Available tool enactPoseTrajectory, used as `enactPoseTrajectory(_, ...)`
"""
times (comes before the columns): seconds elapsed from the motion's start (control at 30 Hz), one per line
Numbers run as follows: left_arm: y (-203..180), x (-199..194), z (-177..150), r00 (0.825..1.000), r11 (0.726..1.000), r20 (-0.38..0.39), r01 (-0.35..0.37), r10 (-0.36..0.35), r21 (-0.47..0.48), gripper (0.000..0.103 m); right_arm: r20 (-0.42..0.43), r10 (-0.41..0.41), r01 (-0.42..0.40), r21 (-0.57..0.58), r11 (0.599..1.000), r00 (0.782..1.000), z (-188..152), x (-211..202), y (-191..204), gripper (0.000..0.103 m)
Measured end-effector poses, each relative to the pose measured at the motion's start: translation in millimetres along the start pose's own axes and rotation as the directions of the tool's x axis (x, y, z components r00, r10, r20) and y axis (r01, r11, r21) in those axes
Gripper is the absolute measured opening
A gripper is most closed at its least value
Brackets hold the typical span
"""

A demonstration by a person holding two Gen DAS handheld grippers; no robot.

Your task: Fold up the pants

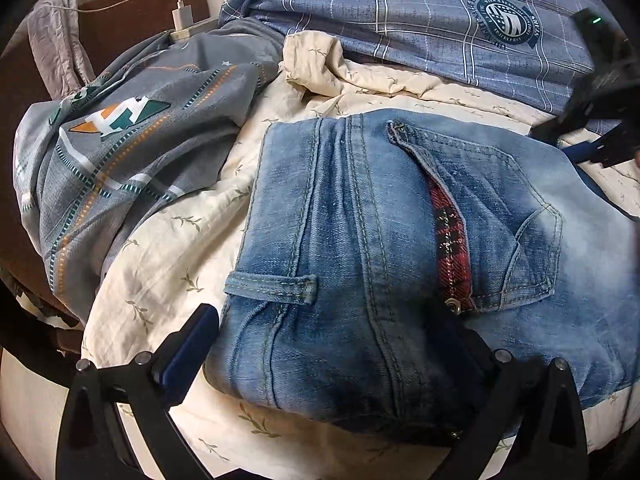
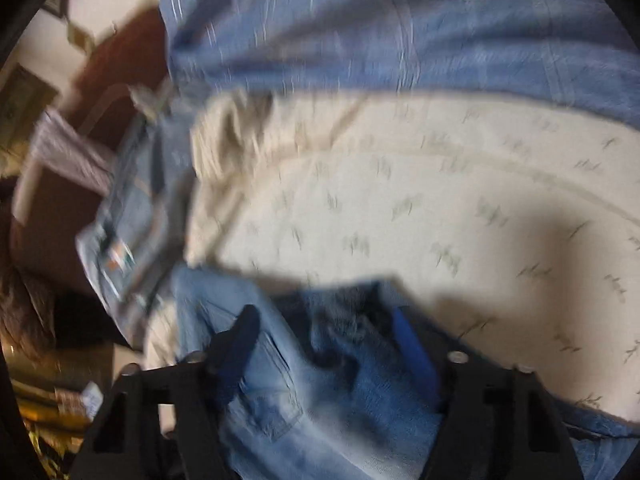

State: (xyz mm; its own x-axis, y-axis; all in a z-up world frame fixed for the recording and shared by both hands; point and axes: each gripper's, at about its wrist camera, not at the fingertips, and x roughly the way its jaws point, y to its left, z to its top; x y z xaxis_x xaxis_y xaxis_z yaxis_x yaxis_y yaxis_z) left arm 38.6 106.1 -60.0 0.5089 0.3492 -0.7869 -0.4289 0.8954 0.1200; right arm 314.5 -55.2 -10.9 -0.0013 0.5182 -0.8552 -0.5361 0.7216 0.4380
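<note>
Left gripper (image 1: 332, 364): jaws open, straddling the waistband end of the jeans.
Jeans (image 1: 400, 240): folded, lying on the cream quilt (image 1: 168, 240) on the bed.
Right gripper (image 2: 328, 344): jaws apart, denim between; grip unclear through blur.

Both grippers: black angular frames, silver screw heads at the pivots, blue pads on the fingers (image 1: 188, 344). Right gripper (image 1: 600, 120) body shows a green LED.
</note>
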Motion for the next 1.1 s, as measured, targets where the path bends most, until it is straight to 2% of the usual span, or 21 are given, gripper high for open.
enactPoseTrajectory(0.03,0,0,0,1.000,1.000,0.001,0.001,-0.001,0.001,0.103,-0.027,-0.016,0.016,-0.007,1.000,1.000,2,10,-2,0.050)
enactPoseTrajectory(0.07,1,0,-1,1.000,1.000,0.002,0.002,-0.002,0.004,0.103,-0.053,-0.008,0.007,-0.008,1.000,0.999,4,17,-2,0.027)
enactPoseTrajectory(0.1,1,0,-1,1.000,1.000,0.003,0.003,-0.003,0.006,0.103,-0.087,-0.002,0.000,-0.023,1.000,0.996,5,24,0,0.016)
enactPoseTrajectory(0.17,2,0,-2,1.000,1.000,0.006,0.006,-0.006,0.008,0.103,-0.092,-0.075,0.063,-0.125,0.990,0.993,2,23,20,0.012)
enactPoseTrajectory(0.3,1,1,-1,1.000,1.000,0.011,0.001,-0.001,0.004,0.103,0.039,-0.112,0.117,-0.177,0.977,0.993,10,-8,38,0.010)
enactPoseTrajectory(0.37,-2,2,1,1.000,1.000,0.013,-0.006,0.006,0.013,0.103,0.004,-0.157,0.156,-0.159,0.975,0.988,14,17,26,0.010)
enactPoseTrajectory(0.4,-3,1,0,1.000,1.000,0.016,-0.012,0.012,0.016,0.103,-0.028,-0.152,0.147,-0.124,0.981,0.988,13,33,15,0.010)
enactPoseTrajectory(0.47,-3,-1,-1,1.000,0.999,0.025,-0.016,0.015,0.030,0.103,0.009,-0.046,0.047,-0.054,0.997,0.999,13,35,-3,0.011)
enactPoseTrajectory(0.5,-3,-1,-1,1.000,0.999,0.026,-0.013,0.012,0.038,0.103,0.012,0.057,-0.058,0.044,0.997,0.998,15,32,-23,0.011)
enactPoseTrajectory(0.53,-2,-1,-2,1.000,0.999,0.025,-0.012,0.011,0.040,0.103,0.012,0.126,-0.126,0.123,0.984,0.992,16,31,-39,0.012)
enactPoseTrajectory(0.6,0,-1,-3,1.000,0.999,0.016,-0.010,0.009,0.038,0.103,0.016,0.285,-0.278,0.279,0.919,0.958,13,34,-70,0.014)
enactPoseTrajectory(0.67,-1,-1,-3,1.000,0.999,0.017,-0.013,0.013,0.038,0.103,0.043,0.296,-0.295,0.303,0.906,0.954,6,29,-73,0.020)
enactPoseTrajectory(0.7,-1,-1,-3,1.000,0.999,0.018,-0.016,0.015,0.038,0.103,0.062,0.274,-0.281,0.287,0.916,0.960,4,21,-70,0.030)
enactPoseTrajectory(0.8,-2,-1,-4,0.999,0.999,0.022,-0.029,0.028,0.033,0.103,0.209,0.216,-0.255,0.183,0.950,0.954,-5,-23,-49,0.035)
enactPoseTrajectory(0.83,-2,-1,-4,0.999,0.999,0.023,-0.033,0.032,0.033,0.103,0.260,0.168,-0.211,0.146,0.967,0.951,-8,-38,-41,0.038)
enactPoseTrajectory(0.9,-3,-1,-4,0.999,0.999,0.022,-0.034,0.034,0.030,0.103,0.301,0.126,-0.146,0.045,0.988,0.945,-16,-57,-22,0.055)
enactPoseTrajectory(0.97,-4,-1,-4,0.999,0.999,0.023,-0.038,0.037,0.028,0.103,0.280,0.059,-0.048,-0.045,0.998,0.958,-25,-60,-10,0.058)
enactPoseTrajectory(1.03,-5,-1,-4,0.999,0.999,0.025,-0.041,0.041,0.029,0.103,0.215,-0.032,0.065,-0.148,0.987,0.976,-34,-48,-4,0.058)
enactPoseTrajectory(1.1,-5,-1,-4,0.999,0.999,0.026,-0.042,0.041,0.028,0.103,0.168,-0.092,0.125,-0.197,0.972,0.981,-40,-33,-7,0.058)
